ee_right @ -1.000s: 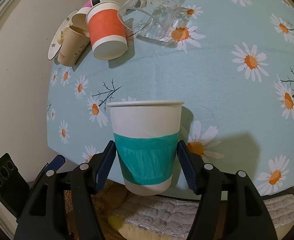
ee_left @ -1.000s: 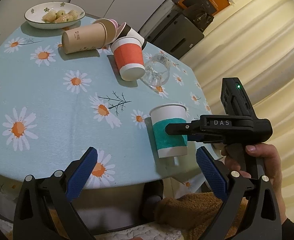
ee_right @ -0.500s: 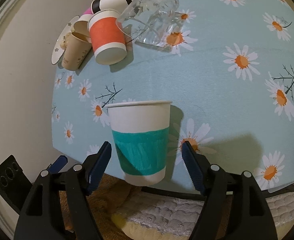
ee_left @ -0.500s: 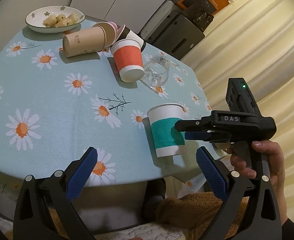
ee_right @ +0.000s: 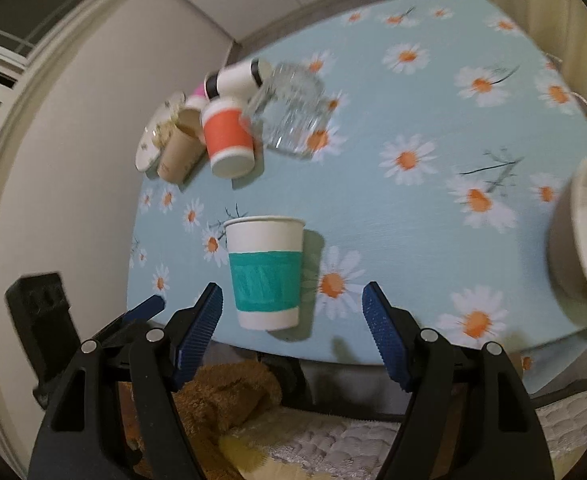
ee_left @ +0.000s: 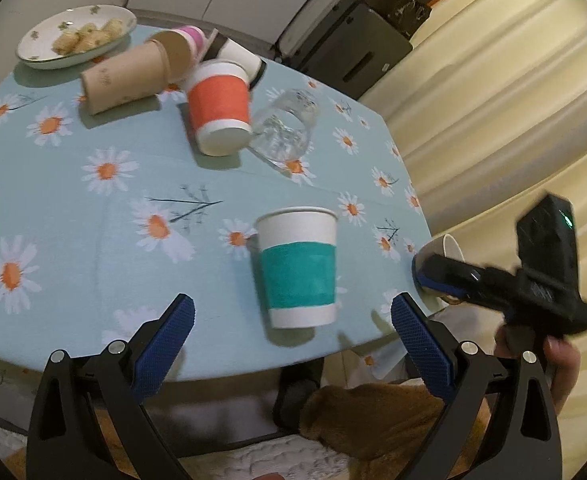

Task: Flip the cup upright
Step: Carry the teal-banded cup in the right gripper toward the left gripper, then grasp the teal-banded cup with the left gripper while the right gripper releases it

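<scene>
A white paper cup with a teal band [ee_left: 298, 270] stands upright near the front edge of the daisy-print table [ee_left: 93, 216]; it also shows in the right wrist view [ee_right: 267, 274]. My left gripper [ee_left: 291, 344] is open and empty, below and in front of the cup. My right gripper [ee_right: 293, 332] is open and empty, pulled back from the cup, its fingers off to either side. From the left wrist view the right gripper [ee_left: 437, 280] shows at the table's right edge.
At the back lie a red-banded cup [ee_left: 221, 114], a clear glass mug [ee_left: 287, 128], a brown cup [ee_left: 123, 80] and more cups beside a plate of snacks [ee_left: 73, 38]. A white bowl [ee_right: 585, 232] sits at the right edge. A brown furry thing [ee_right: 225, 396] lies below the table.
My right gripper has opened, let go of the teal cup and drawn back to the right. The cup stays upright on the table. The left gripper has shifted slightly.
</scene>
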Demonstrator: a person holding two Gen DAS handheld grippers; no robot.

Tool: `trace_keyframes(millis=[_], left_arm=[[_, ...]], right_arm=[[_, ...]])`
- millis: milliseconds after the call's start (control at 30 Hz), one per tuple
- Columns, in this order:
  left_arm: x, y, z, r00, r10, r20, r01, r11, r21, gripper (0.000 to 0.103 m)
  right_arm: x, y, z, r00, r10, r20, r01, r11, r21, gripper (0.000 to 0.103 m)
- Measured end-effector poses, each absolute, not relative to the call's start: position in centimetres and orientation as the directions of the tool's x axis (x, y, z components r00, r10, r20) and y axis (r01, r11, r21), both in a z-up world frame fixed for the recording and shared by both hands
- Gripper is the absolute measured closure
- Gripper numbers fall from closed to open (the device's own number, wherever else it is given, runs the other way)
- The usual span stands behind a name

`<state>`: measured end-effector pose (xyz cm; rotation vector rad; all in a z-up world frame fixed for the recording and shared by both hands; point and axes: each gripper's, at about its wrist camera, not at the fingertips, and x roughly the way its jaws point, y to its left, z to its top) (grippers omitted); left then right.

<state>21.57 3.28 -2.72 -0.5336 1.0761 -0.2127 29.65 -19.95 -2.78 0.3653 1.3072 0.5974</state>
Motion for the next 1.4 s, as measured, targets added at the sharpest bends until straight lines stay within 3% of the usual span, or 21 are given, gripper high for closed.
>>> trace_keyframes(millis=[500, 600, 733, 867, 1167, 1400], left_arm=[[28.0, -1.7, -6.6, 0.282, -0.349, -0.894, -0.155, 0.903, -0.402, 0.009], [28.7, -2.4, -7.1, 0.263, -0.313, -0.913, -0.151, 0.921, -0.359, 0.022], [29.4, -2.4, -7.8, 0.243, -0.258, -0.935, -0.169, 0.938, -0.303, 0.025], [29.6, -2.1, -8.3, 0.236, -0.262, -0.936, -0.171, 0.937, -0.306, 0.039], [29.5, -2.3, -8.1, 0.257, -0.284, -0.924, -0.153, 0.932, -0.330, 0.040], [28.2, -2.6, -4.2, 0.344, -0.251, -0.905, -0.093, 0.950, -0.298, 0.040]], right_arm=[[26.6, -24.4, -5.1, 0.149, 0.719, -0.679, -0.151, 0.695, 0.703, 0.031], [26.6, -25.1, -5.4, 0.154, 0.723, -0.673, -0.139, 0.691, 0.710, 0.031], [26.6, -25.6, -5.7, 0.152, 0.729, -0.667, -0.132, 0.684, 0.717, 0.031], [26.5, -25.6, -5.9, 0.147, 0.733, -0.665, -0.136, 0.680, 0.720, 0.031], [26.4, -25.0, -6.2, 0.136, 0.732, -0.667, -0.134, 0.681, 0.720, 0.031], [26.3, -24.0, -5.2, 0.123, 0.728, -0.675, -0.160, 0.686, 0.710, 0.031]])
